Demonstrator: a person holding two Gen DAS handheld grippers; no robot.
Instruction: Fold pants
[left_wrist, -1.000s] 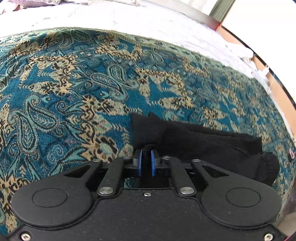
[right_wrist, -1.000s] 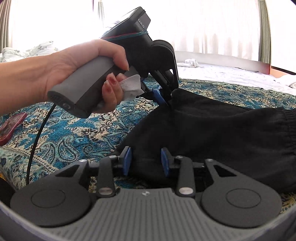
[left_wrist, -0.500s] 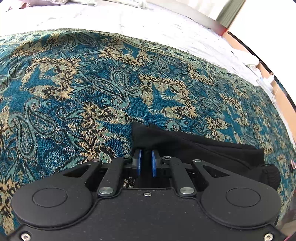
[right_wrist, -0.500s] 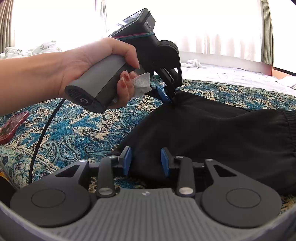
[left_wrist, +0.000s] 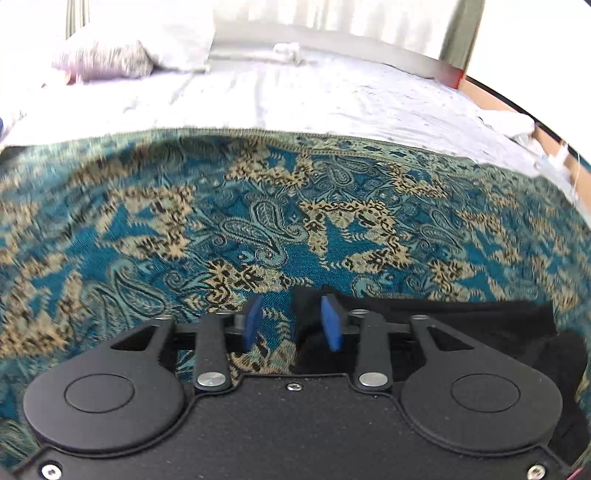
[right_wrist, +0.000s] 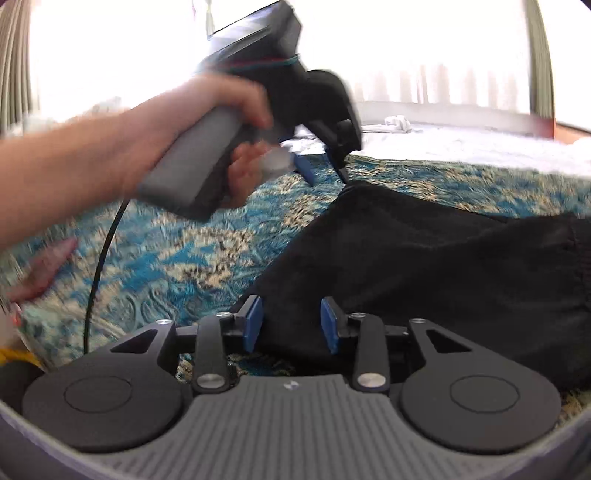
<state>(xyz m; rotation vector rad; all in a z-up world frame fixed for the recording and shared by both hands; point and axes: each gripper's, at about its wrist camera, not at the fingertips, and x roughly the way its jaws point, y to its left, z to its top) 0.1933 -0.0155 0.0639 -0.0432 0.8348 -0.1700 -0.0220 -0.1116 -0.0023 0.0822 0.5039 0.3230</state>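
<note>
The black pants (right_wrist: 436, 266) lie folded flat on the teal paisley bedspread (right_wrist: 177, 258). In the left wrist view their corner (left_wrist: 443, 317) lies at the lower right, under the right blue pad. My left gripper (left_wrist: 293, 323) is open and empty, just above that corner; it also shows in the right wrist view (right_wrist: 325, 168), lifted off the far edge of the pants. My right gripper (right_wrist: 291, 325) is open, its blue pads on either side of the near edge of the pants, not pinching it.
The paisley bedspread (left_wrist: 258, 229) covers the near half of the bed; white sheet (left_wrist: 332, 99) and a pillow (left_wrist: 107, 62) lie beyond. A black cable (right_wrist: 99, 266) hangs from the left gripper's handle. A red phone (right_wrist: 40, 269), blurred, lies at the left.
My left gripper has opened, let go of the pants corner and lifted up and away. The pants have settled flat. My right gripper stays open at the near edge.
</note>
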